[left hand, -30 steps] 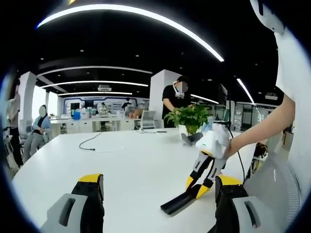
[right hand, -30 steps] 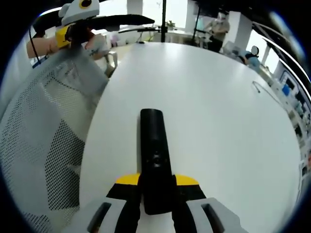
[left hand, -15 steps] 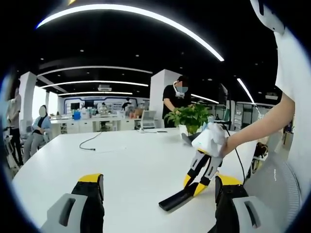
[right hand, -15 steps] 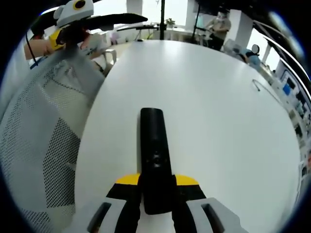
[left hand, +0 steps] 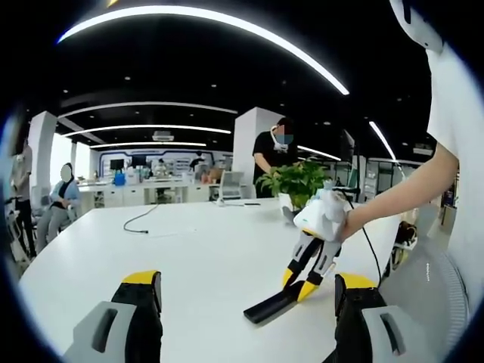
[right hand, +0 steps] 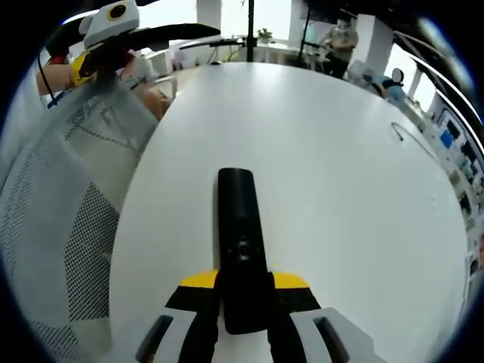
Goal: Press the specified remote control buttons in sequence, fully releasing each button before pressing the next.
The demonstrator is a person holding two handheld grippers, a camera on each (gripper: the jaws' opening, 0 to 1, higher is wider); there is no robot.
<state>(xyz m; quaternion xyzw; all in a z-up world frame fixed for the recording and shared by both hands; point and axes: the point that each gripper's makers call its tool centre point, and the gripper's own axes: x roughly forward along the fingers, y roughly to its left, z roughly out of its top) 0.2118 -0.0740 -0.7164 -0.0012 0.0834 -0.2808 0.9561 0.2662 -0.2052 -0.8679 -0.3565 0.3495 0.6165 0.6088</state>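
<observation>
Two tongs at work: right tongs (right hand: 243, 291) clenched on the near end of the black remote control (right hand: 240, 242), which points out over the white table (right hand: 340, 174). Left tongs (left hand: 246, 302) spread apart, grasping nothing. Potted plant (left hand: 296, 184) on the table's far side

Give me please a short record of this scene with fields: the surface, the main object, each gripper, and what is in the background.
surface: large white oval table
main object: long black plastic remote control, buttons facing up
right gripper: shut on the remote control, holding its near end
left gripper: open, nothing between its fingers, held above the table
remote in left gripper view: held slanted, far tip low near the table
background: green potted plant, black cable on the table, grey mesh chair, people standing and sitting
</observation>
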